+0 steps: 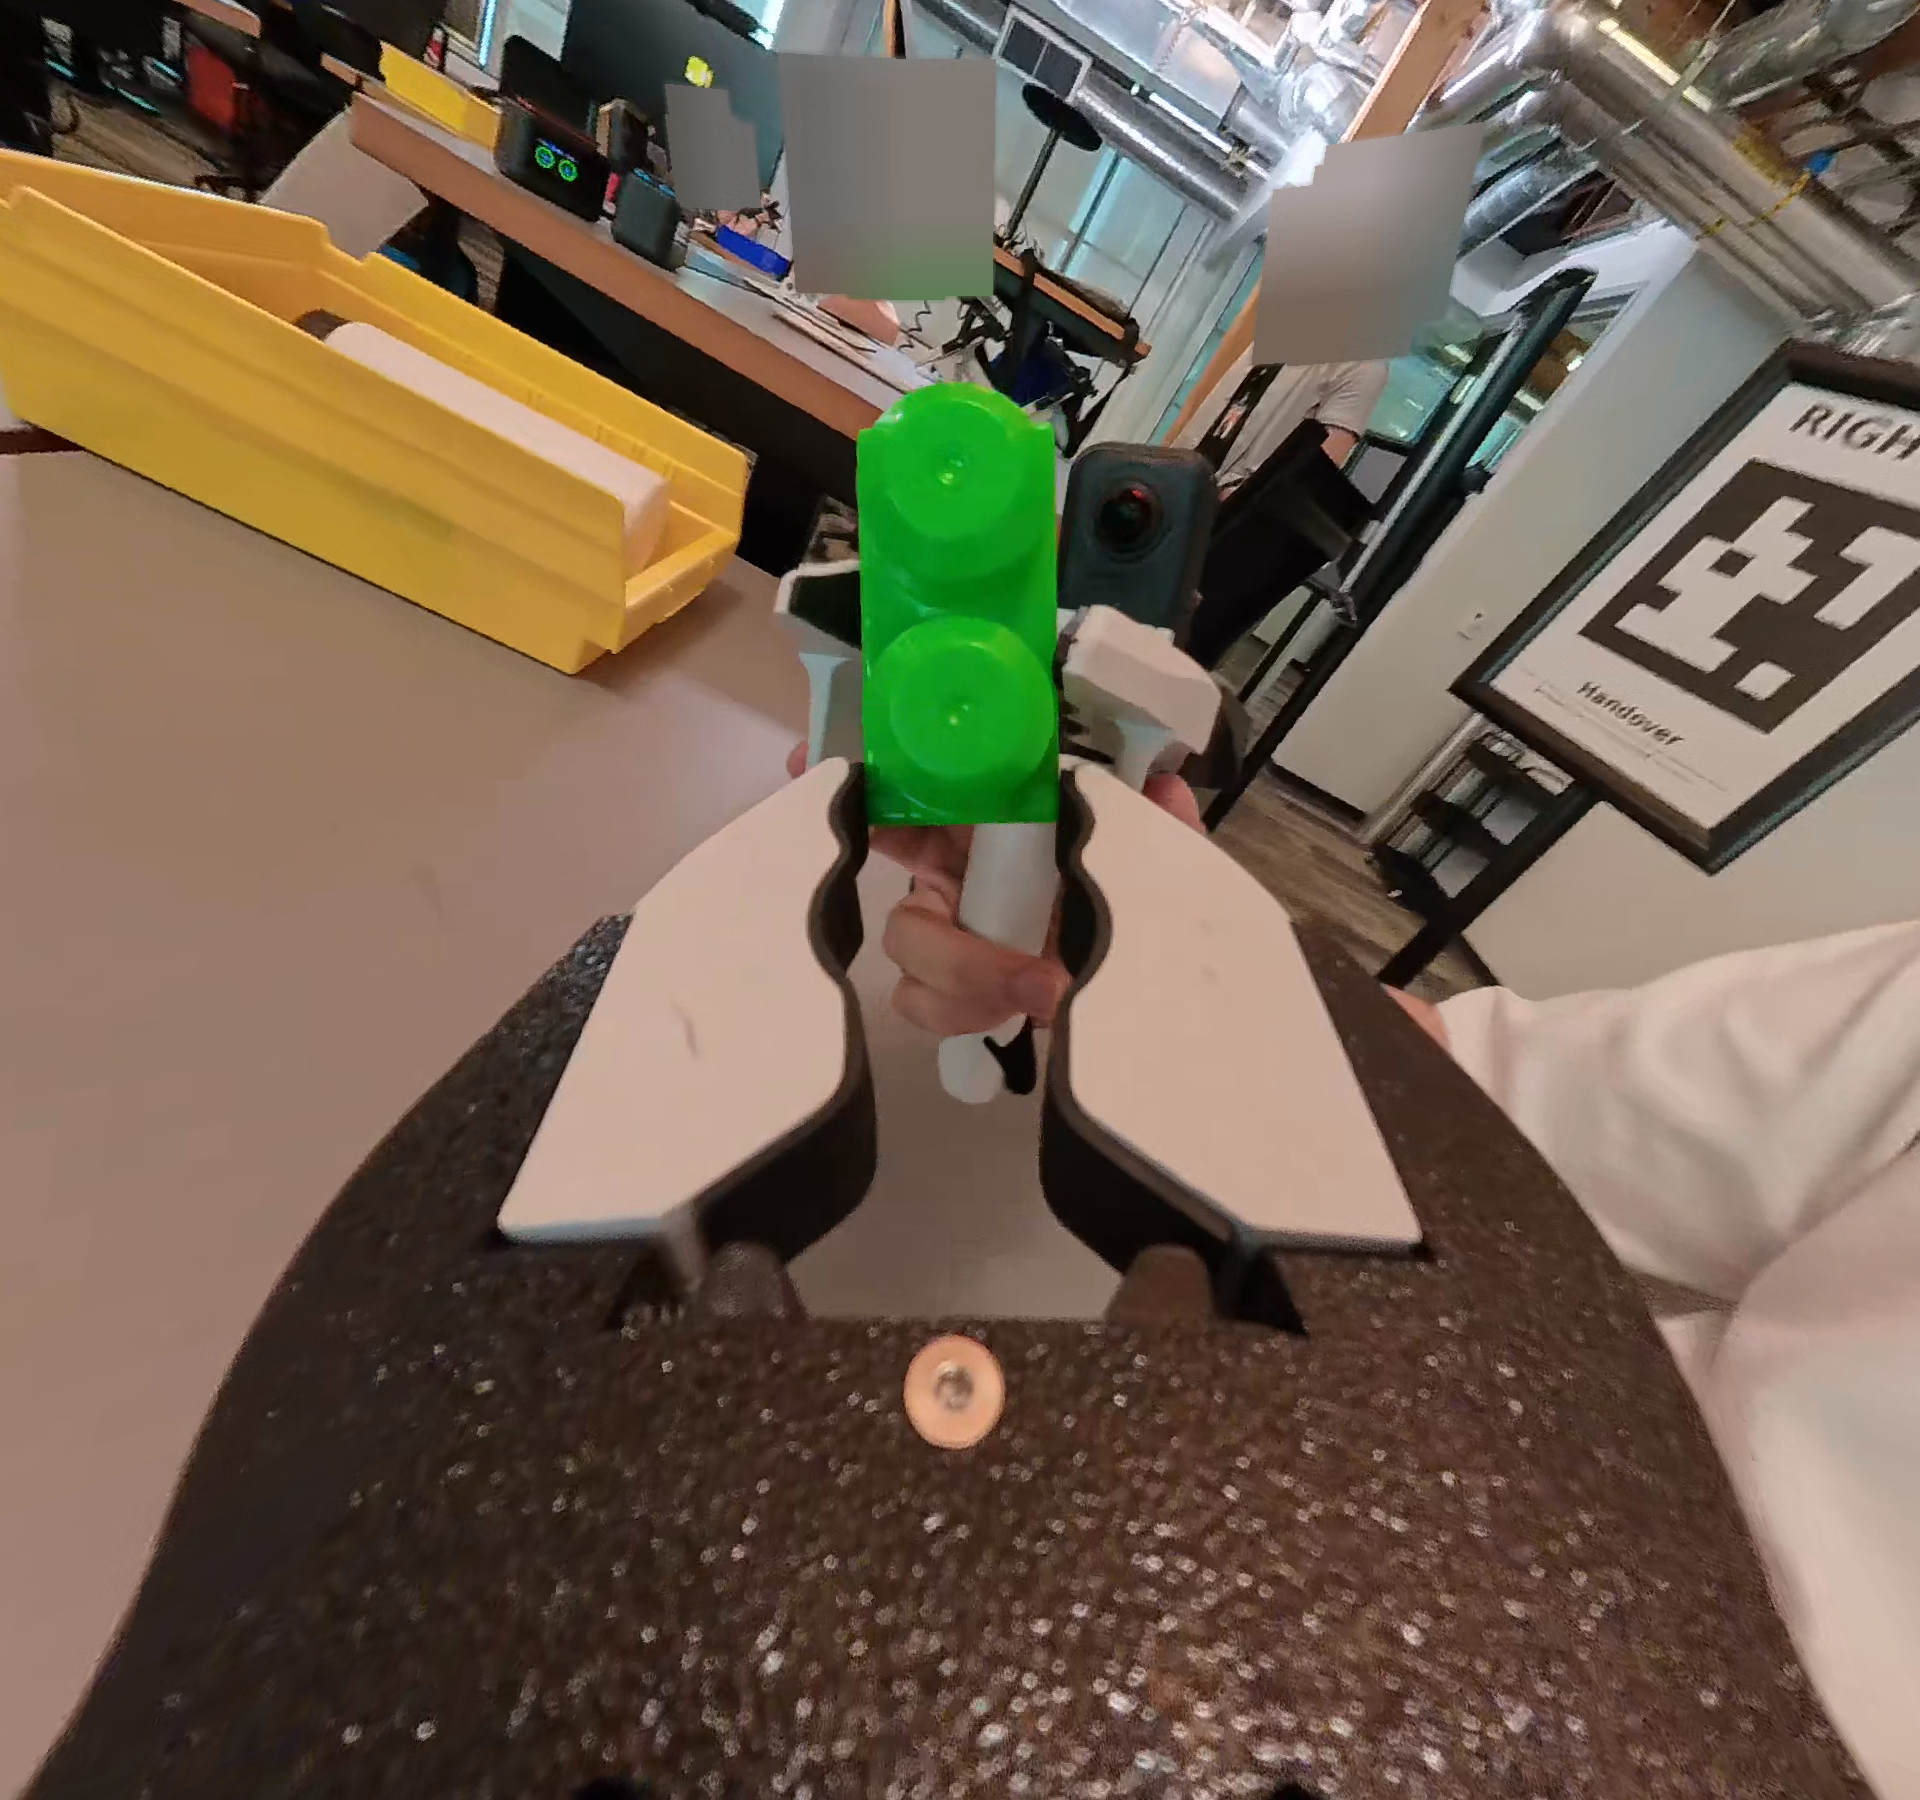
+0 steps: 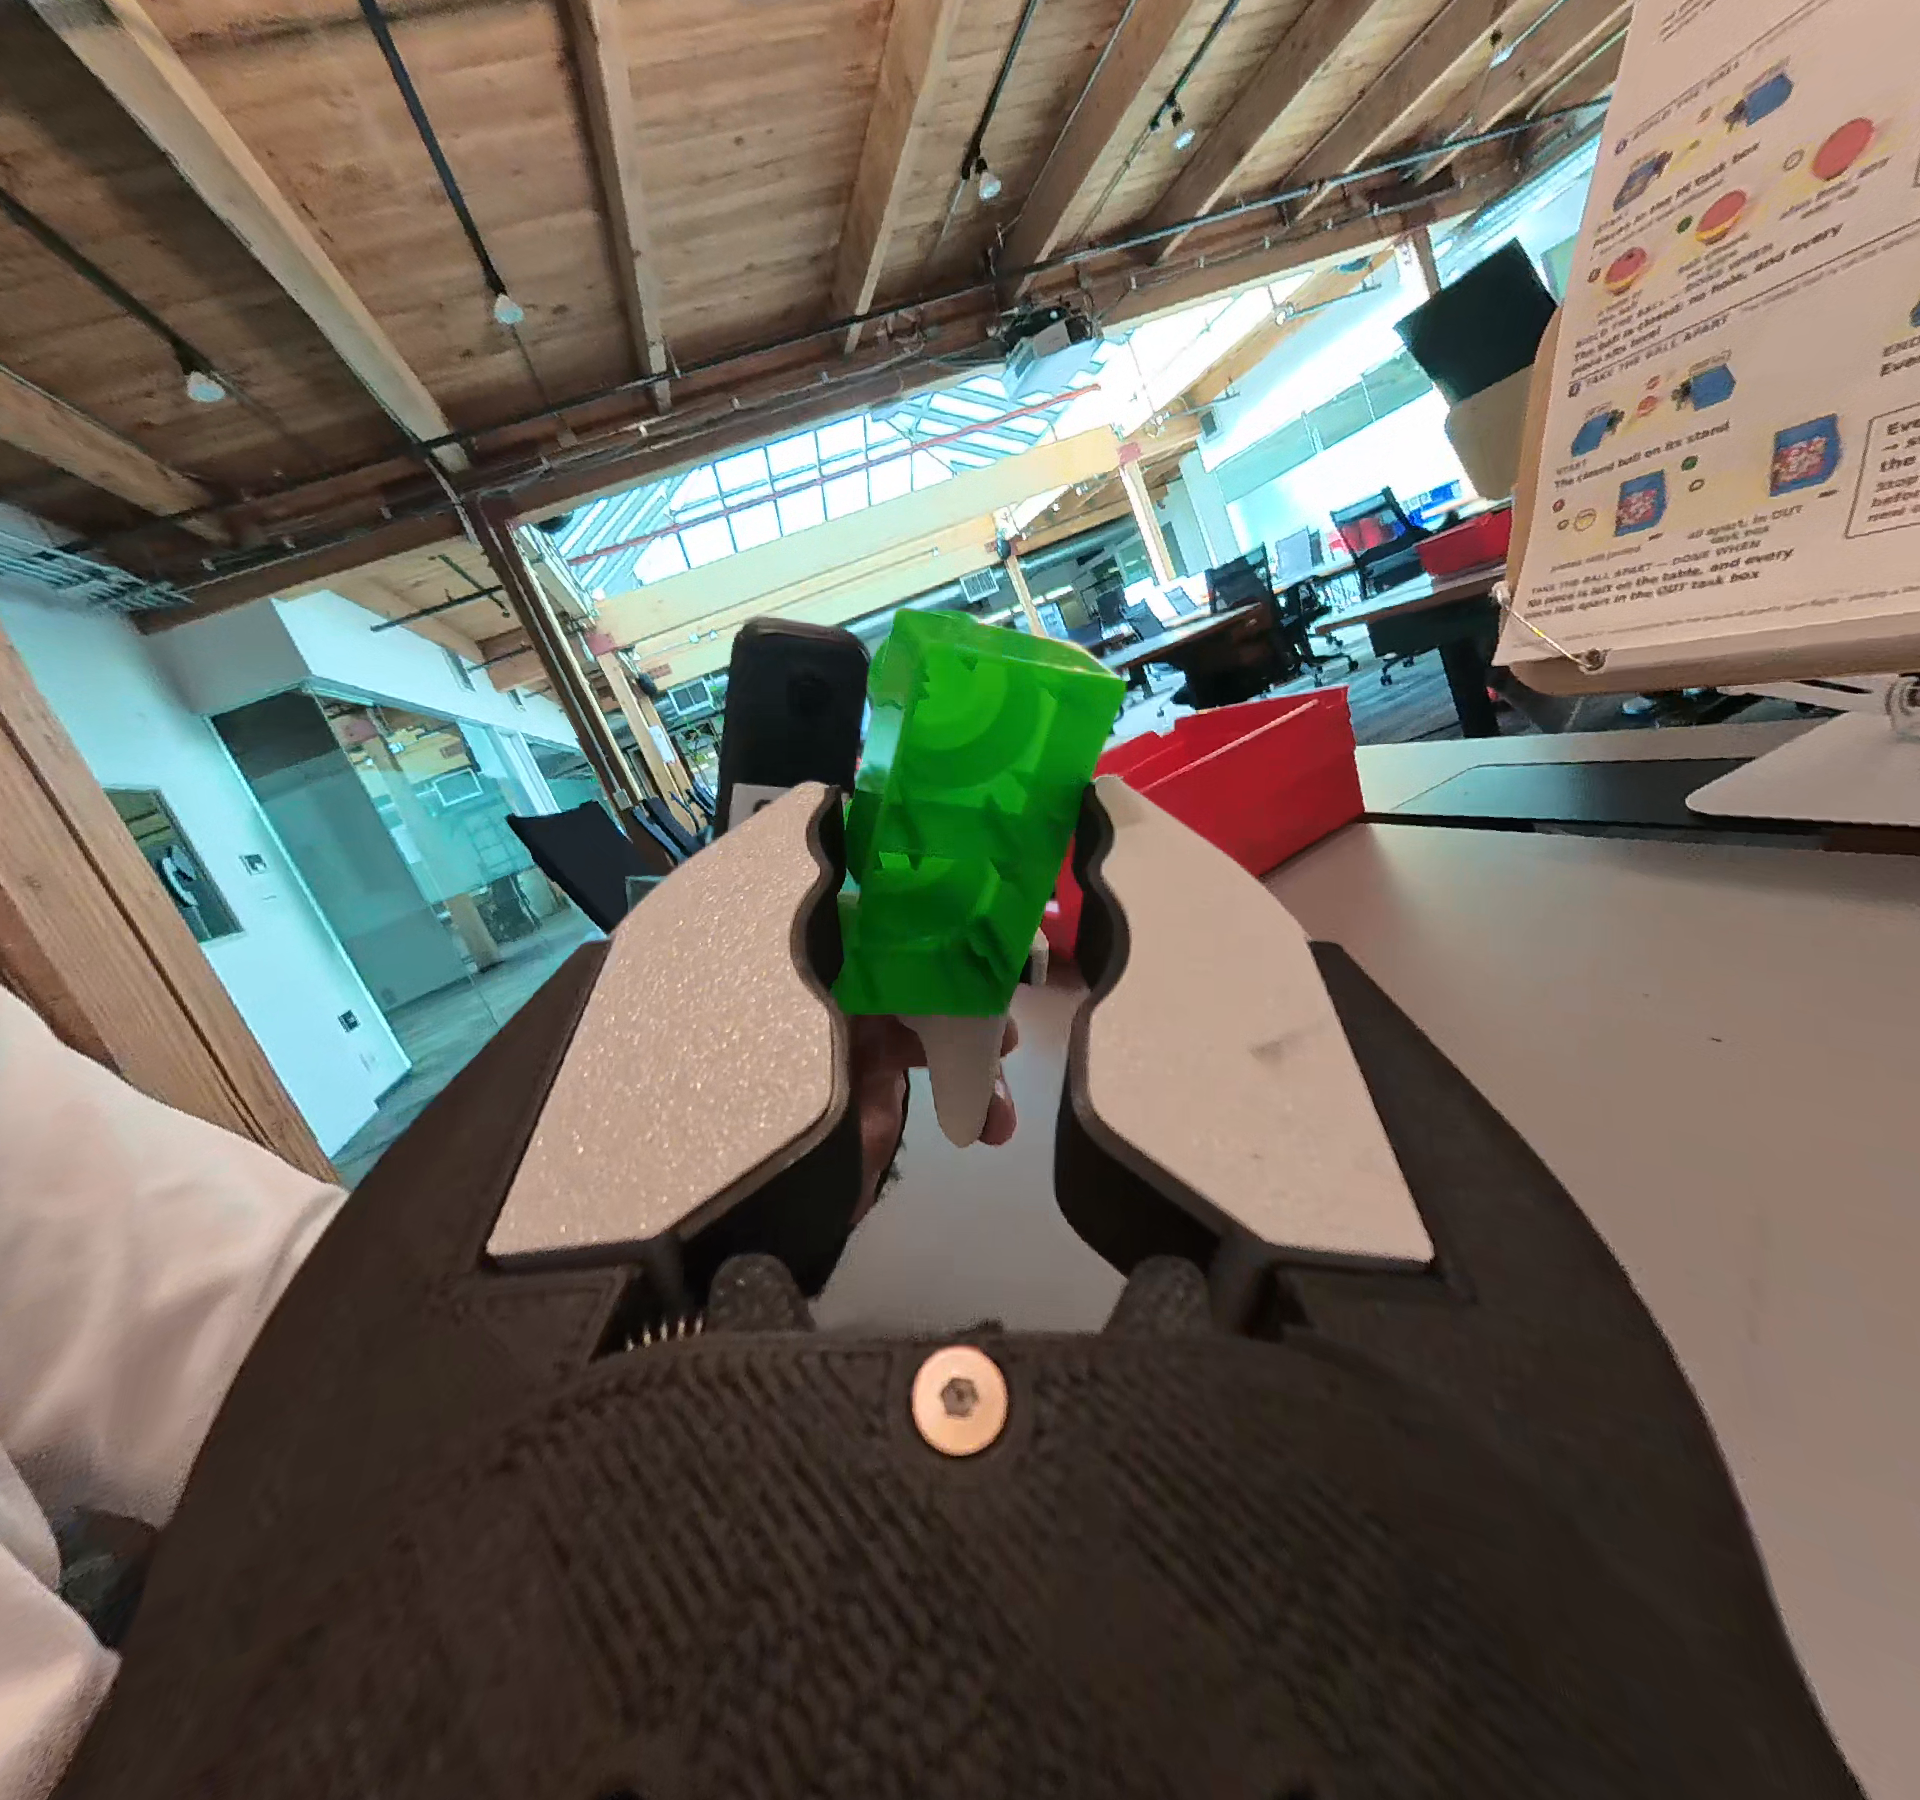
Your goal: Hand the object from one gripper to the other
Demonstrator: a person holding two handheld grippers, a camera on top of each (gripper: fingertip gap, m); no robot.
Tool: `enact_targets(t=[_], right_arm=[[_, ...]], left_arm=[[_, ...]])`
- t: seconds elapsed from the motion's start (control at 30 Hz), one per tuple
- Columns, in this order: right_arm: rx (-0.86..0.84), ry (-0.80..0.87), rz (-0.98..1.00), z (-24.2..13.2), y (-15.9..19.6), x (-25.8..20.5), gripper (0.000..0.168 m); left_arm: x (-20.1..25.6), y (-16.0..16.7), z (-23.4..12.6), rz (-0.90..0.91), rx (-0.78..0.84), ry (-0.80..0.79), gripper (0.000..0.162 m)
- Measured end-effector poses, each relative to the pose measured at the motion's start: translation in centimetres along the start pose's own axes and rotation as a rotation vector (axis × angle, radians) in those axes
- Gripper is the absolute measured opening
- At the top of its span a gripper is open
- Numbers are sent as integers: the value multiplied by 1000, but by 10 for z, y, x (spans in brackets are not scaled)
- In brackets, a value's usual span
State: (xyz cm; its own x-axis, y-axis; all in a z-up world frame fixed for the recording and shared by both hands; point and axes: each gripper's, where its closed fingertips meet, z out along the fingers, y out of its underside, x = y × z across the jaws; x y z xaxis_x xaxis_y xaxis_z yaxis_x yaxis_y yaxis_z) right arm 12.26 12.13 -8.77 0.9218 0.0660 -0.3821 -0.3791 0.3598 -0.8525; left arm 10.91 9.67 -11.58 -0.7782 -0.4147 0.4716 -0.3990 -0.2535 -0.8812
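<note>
Mid-handover above the table, the green brick sits pinched in the left gripper while the right gripper brackets it — contact on one side unclear — so an early left release could drop it.

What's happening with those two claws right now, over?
Left gripper and right gripper both sit around the green two-stud block, mid-air above the table. Which one bears it: cannot tell. Nothing in the way.
</note>
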Motion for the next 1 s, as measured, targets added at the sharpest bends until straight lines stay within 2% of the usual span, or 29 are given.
enact_targets(t=[0.17,0.23,0.3,0.47,0.53,0.57,0.63,0.67,0.73,0.87,1.0], right_arm=[[-144,41,-117,-5,8,6,48],[-212,58,-192,-12,7,9,59],[-273,39,-210,-16,7,6,62],[-461,-102,-161,-22,37,-13,56],[-499,-161,-155,-22,47,-23,47],[-526,-191,-158,-23,52,-27,36],[-602,-200,-200,-27,62,-27,36],[-639,-195,-243,-29,66,-26,36],[-605,-188,-295,-26,60,-26,36],[-347,-149,-271,-11,26,-25,36],[-150,-100,-239,-6,1,-22,36]], left_arm=[[-8,4,-8,115,-61,-41,34],[-6,8,-16,143,-110,-5,34],[-3,16,-25,178,-187,41,34],[4,39,-44,254,-356,125,34],[4,50,-49,287,-432,126,34],[3,54,-51,301,-466,118,34],[0,59,-55,329,-514,98,34],[-1,58,-56,350,-513,86,34],[2,44,-55,379,-434,82,34],[8,-7,-48,352,-91,62,34],[0,-15,-38,298,12,24,50]])
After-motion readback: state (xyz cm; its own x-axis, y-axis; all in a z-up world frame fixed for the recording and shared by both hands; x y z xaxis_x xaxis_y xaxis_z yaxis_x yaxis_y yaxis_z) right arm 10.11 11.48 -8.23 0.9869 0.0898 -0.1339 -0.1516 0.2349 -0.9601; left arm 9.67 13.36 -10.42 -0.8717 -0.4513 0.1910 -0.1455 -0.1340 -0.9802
